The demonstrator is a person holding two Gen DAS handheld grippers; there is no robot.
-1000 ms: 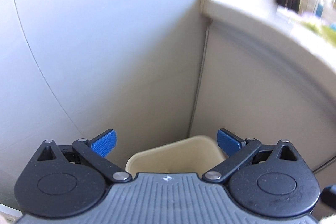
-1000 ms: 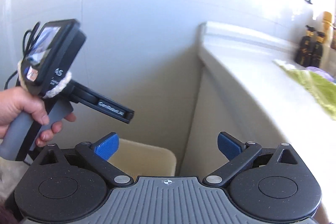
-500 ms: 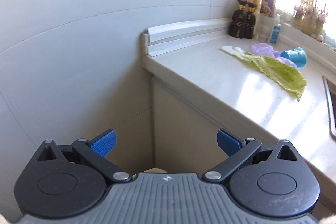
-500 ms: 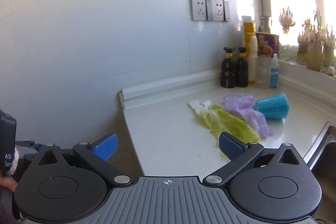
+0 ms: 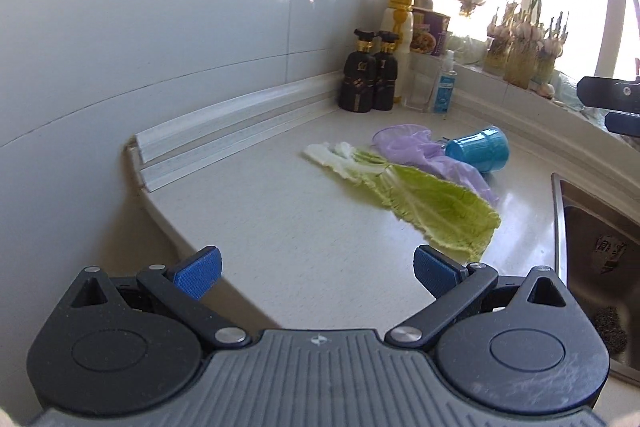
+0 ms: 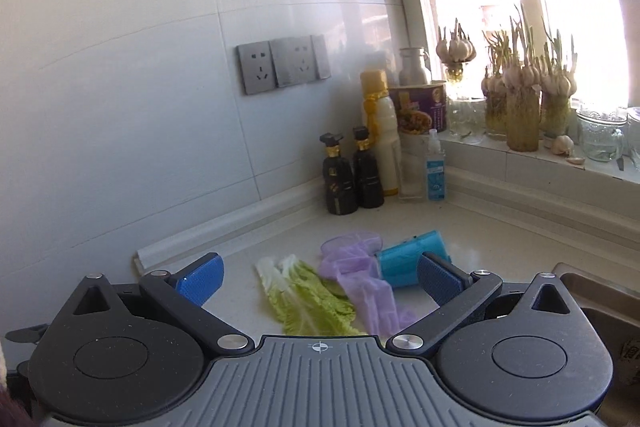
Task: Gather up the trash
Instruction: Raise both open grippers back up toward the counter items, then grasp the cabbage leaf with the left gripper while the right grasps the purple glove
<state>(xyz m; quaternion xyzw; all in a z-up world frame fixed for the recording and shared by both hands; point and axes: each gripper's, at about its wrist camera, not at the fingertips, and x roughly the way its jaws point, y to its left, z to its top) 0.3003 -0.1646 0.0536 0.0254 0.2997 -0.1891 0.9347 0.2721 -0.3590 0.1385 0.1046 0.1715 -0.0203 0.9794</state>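
Note:
On the pale countertop [image 5: 288, 211] lie a green and white cabbage leaf [image 5: 420, 199], a crumpled purple plastic glove [image 5: 424, 151] and a blue cup [image 5: 478, 149] tipped on its side. The right wrist view shows the same leaf [image 6: 308, 299], glove [image 6: 360, 275] and cup [image 6: 408, 259] close ahead. My left gripper [image 5: 318, 273] is open and empty, short of the leaf, near the counter's front edge. My right gripper [image 6: 320, 277] is open and empty, above the trash. Part of the right gripper [image 5: 608, 103] shows at the left view's right edge.
Two dark bottles [image 5: 370, 77], a yellow-capped bottle [image 5: 398, 27] and a small spray bottle [image 5: 444, 83] stand in the back corner. Jars of sprouting garlic [image 6: 520, 99] line the windowsill. A steel sink [image 5: 592, 251] lies right of the trash. Wall sockets [image 6: 280, 63] sit above.
Both grippers have swung up from the beige bin beside the cabinet to face the countertop. The leaf, glove and cup have come into view and closer.

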